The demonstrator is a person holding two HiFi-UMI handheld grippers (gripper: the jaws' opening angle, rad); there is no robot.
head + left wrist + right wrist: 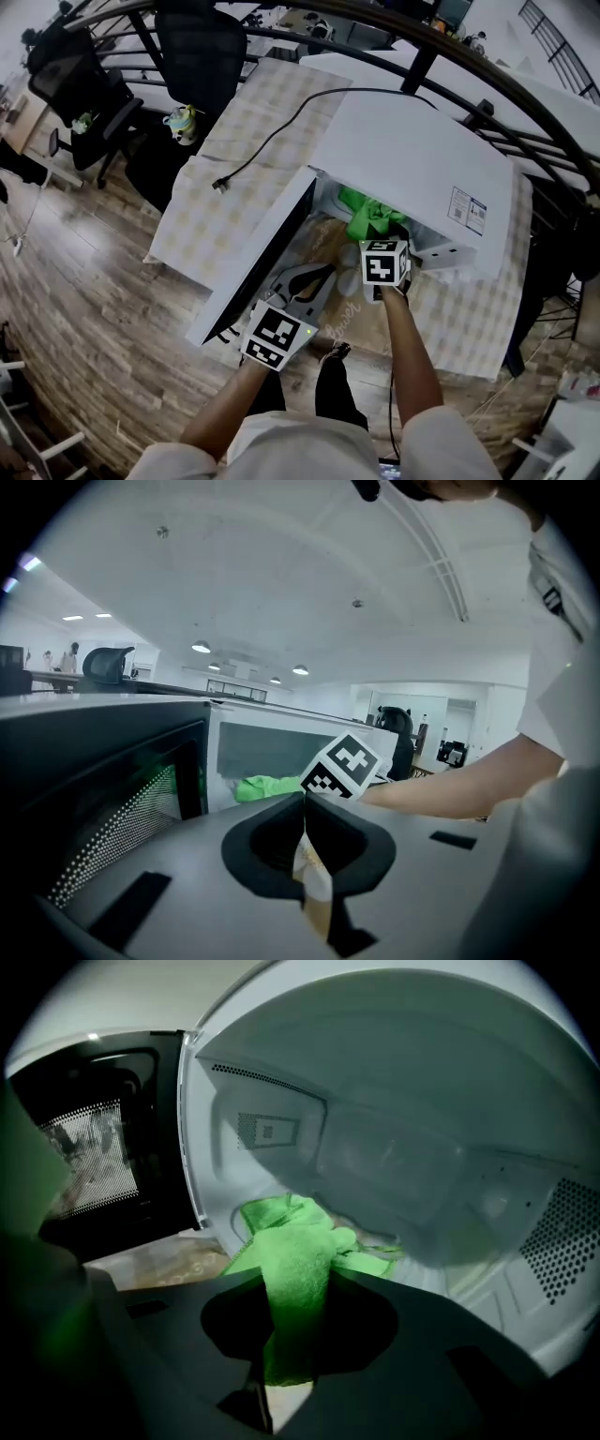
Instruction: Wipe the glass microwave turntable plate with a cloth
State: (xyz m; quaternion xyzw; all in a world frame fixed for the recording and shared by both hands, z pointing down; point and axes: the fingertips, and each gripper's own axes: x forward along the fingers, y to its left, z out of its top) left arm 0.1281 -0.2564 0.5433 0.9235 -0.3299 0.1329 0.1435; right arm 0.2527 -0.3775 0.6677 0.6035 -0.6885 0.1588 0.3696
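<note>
A white microwave (412, 159) stands on the table with its door (258, 258) swung open to the left. A green cloth (370, 214) lies bunched on the cavity floor. My right gripper (378, 234) is at the cavity mouth. Its jaws are shut on a fold of the cloth (295, 1241), which trails from the right gripper (295, 1283) back into the cavity. The glass plate is hidden under the cloth and I cannot make it out. Lower left of the cavity, my left gripper (305, 281) hangs by the open door, jaws shut on nothing (305, 803).
The open door (94, 1157) blocks the left side of the cavity. A black power cord (272, 141) runs across the checked tablecloth (234, 187) behind the microwave. Office chairs (197, 47) stand at the far left on the wooden floor.
</note>
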